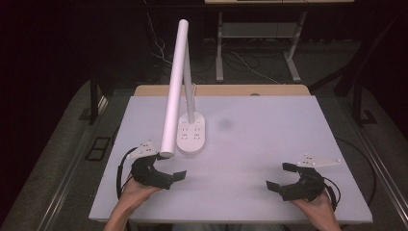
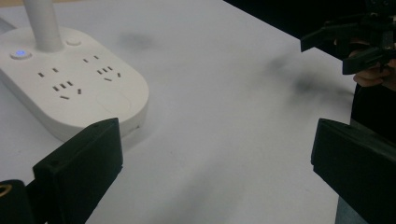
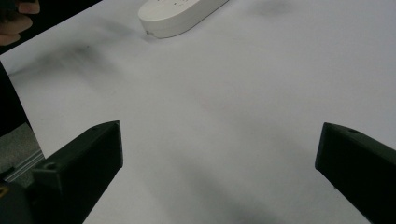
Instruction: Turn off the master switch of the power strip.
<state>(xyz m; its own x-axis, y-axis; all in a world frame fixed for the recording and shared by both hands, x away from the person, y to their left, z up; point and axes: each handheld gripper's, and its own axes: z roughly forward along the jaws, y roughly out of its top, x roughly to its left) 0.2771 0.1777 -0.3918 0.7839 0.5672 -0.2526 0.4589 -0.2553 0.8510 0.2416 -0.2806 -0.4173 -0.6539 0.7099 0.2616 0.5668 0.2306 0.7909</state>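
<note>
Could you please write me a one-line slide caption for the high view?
Two open hand-held grippers, left and right, rest near a white table's front edge beside a desk lamp with a socket base.

Both the left gripper [image 1: 167,176] and right gripper [image 1: 285,176] have matte black, angular bodies ending in two blocky, flat-faced jaws, each with a small round hole near its base in the gripper views. A pale grey three-cornered plate [image 1: 144,148] dotted with small white studs sits on top behind the jaws of each. A thin black cable [image 1: 120,174] loops off the rear; forearms bare, no sleeves visible.
</note>
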